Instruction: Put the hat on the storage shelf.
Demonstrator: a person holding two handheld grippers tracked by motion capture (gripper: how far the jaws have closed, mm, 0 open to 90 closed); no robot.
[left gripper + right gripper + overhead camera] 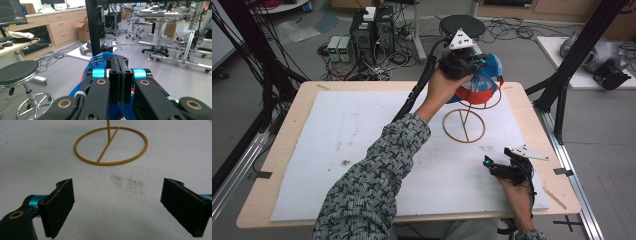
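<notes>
Left gripper (460, 62), jaws together on a blue-and-red fabric item (484, 82), holds it over the gold wire stand (464, 125) at the table's far right. Right gripper (507, 167) rests near, jaws apart. Next, judged: lowering the fabric onto the stand's hoop.

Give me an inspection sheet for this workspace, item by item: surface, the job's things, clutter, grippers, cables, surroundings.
Surface: wooden table under a white mat with faint grey smudges.
Job's things: gold wire stand with a ring base on the mat; red and blue item at its top, what it is unclear.
Clutter: nothing seen on the mat apart from the stand.
Grippers: left gripper raised at the red and blue item, jaws shut, blue material right behind them; right gripper low over the mat, jaws wide open, nothing between them.
Cables: black cable trailing from the left gripper; loose cables on the floor.
Surroundings: black stool, computer towers, black frame posts.
</notes>
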